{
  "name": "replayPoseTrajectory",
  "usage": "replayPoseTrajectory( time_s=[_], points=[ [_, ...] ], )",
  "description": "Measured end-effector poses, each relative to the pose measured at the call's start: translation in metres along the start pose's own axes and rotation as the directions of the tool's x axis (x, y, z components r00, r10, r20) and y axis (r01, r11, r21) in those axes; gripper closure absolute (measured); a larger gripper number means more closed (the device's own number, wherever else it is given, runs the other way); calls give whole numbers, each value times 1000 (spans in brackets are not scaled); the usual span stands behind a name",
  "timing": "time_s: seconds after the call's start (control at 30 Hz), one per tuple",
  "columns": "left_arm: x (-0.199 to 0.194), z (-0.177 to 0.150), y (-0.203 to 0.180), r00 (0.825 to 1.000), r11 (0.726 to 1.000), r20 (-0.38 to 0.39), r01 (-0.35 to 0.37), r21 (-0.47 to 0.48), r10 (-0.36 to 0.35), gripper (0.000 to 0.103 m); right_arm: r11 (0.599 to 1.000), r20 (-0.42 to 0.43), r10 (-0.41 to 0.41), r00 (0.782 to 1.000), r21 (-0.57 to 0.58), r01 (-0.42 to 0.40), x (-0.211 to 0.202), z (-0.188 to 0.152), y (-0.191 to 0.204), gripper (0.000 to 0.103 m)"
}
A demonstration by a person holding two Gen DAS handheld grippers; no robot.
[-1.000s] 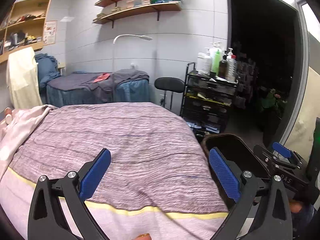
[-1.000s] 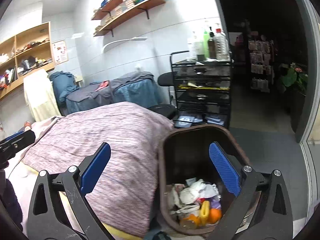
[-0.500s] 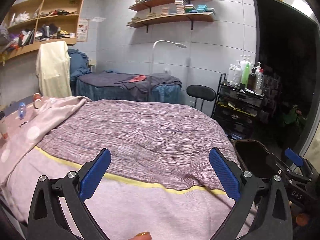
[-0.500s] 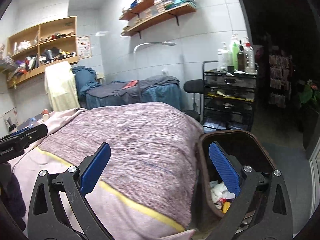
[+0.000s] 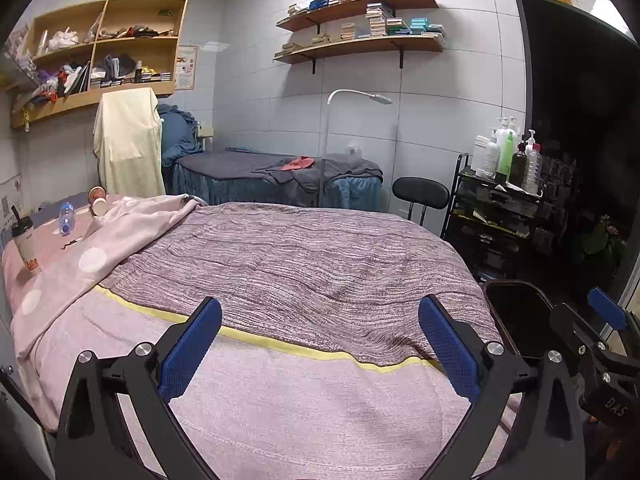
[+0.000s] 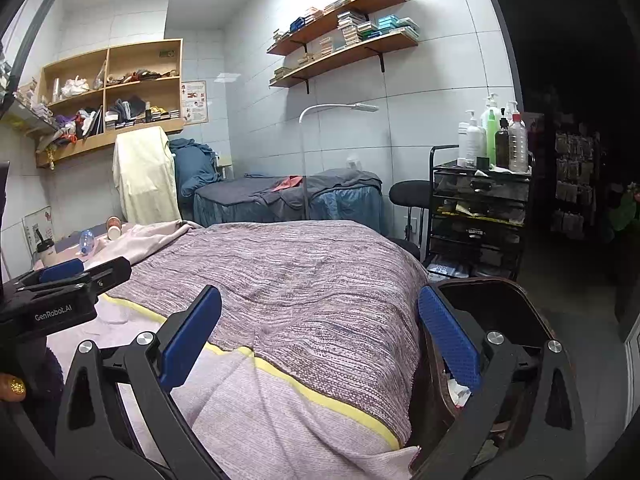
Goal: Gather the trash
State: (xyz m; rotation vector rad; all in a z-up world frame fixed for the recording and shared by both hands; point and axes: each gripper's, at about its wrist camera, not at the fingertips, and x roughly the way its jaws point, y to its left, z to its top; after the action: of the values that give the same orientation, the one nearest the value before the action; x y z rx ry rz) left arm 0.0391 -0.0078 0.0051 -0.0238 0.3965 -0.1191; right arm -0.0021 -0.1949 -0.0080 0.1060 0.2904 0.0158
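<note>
- left gripper (image 5: 320, 340): jaws spread wide, nothing between the blue pads, held over the near end of the bed (image 5: 300, 400)
- right gripper (image 6: 320, 340): jaws also wide apart and empty, over the bed's near right corner, right finger in front of the bin rim
- trash bin (image 6: 500, 308): dark brown, on the floor touching the right side of the bed; a bit of white crumpled trash shows inside, low behind the right finger; in the left wrist view only its dark inside is seen
- remaining trash sits at the far left end of the bed, well apart from both grippers:
- paper cup (image 5: 97, 200), lying on its side on the pink blanket (image 5: 120, 236)
- clear plastic bottle (image 5: 66, 218), lying down just left of the paper cup
- drink cup with dark lid and straw (image 5: 25, 242), upright, nearest the left edge
- small dark item near the bottle, too small to tell what it is
- striped purple cover (image 5: 320, 256) over the middle of the bed, nothing on it
- black trolley (image 6: 480, 216) with bottles on top stands behind the bin
- a fingertip with gold nail polish (image 6: 14, 386) at the left edge of the right wrist view
</note>
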Motion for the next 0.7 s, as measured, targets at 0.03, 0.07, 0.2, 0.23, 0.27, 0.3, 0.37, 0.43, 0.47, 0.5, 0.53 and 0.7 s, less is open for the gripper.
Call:
replayPoseTrajectory(
  time_s=[0.03,0.07,0.2,0.23,0.27,0.3,0.37,0.43,0.47,0.5,0.53,0.7],
  points=[
    [-1,0,0,1000,1000,1,-1,2,1,6,1000,0,-1,1000,-3,1,-1,0,1,6],
    [-1,-1,0,1000,1000,2,-1,1,1,6,1000,2,-4,1000,-2,4,-2,0,1,6],
    [-2,-1,1,1000,1000,4,4,-3,-4,6,1000,12,-8,1000,7,8,-6,1,-2,6],
    [-2,-2,1,1000,1000,5,4,-5,-4,6,1000,13,-10,1000,8,9,-6,1,-2,6],
    [-2,-2,1,1000,1000,5,5,-6,-5,6,1000,12,-9,1000,9,9,-6,1,-3,6],
    [-2,-2,1,1000,1000,5,5,-5,-5,6,1000,14,-11,1000,12,11,-6,2,-3,6],
    [-2,-2,1,1000,1000,6,3,-3,-3,6,1000,17,-14,1000,15,14,-7,1,-4,6],
    [-3,-1,2,1000,1000,9,3,-2,-3,6,1000,19,-16,1000,16,15,-7,3,-4,6],
    [-4,-1,1,1000,1000,10,3,-2,-3,6,1000,19,-16,1000,16,16,-7,3,-5,6],
    [-4,-1,1,1000,1000,11,3,-3,-3,6,1000,20,-17,1000,16,16,-7,3,-5,6],
    [-4,-1,2,1000,1000,10,4,-4,-4,6,1000,21,-16,1000,17,16,-7,3,-5,6],
    [-5,-1,1,1000,1000,12,2,2,-2,6,1000,28,-19,999,20,18,-8,5,-7,6]
  ],
)
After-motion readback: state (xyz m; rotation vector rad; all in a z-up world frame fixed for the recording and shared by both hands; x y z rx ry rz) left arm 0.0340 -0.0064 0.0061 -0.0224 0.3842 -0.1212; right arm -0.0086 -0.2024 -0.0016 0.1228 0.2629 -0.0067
